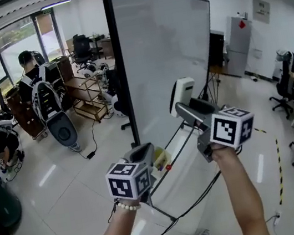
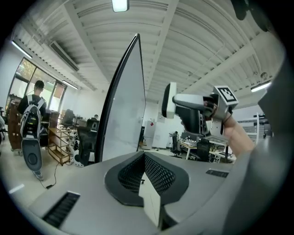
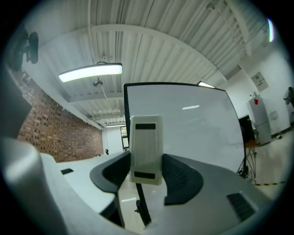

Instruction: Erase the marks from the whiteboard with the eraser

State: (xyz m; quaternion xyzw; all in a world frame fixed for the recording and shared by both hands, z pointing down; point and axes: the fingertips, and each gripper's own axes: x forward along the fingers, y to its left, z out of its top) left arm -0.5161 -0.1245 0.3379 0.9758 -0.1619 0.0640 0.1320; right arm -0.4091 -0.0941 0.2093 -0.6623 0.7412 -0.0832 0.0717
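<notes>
Whiteboard [image 1: 166, 65] on its rolling stand fills the middle of the room, tall and pale grey, its black frame leaning a little in the head view. The person stands facing it with both arms raised. Their right tongs [image 1: 183, 107] are clamped on a white block eraser [image 1: 182, 94], one tong pressed against each long side, so it stands upright and pokes out past the tips. It is held up in front of the lower right part of the board. Whether it actually touches the surface, I cannot tell. Lower and to the left, the left tongs [image 1: 145, 153] hang just over the board's tray [image 1: 177, 147], tips closed together with nothing between them. A small yellowish thing [image 1: 159, 157] lies on that tray beside them. Off by the windows another person [image 1: 31, 67] wearing a backpack stands at some wooden shelving, well apart from the board, and a grey fridge [image 1: 240, 41] stands against the far wall on the right
</notes>
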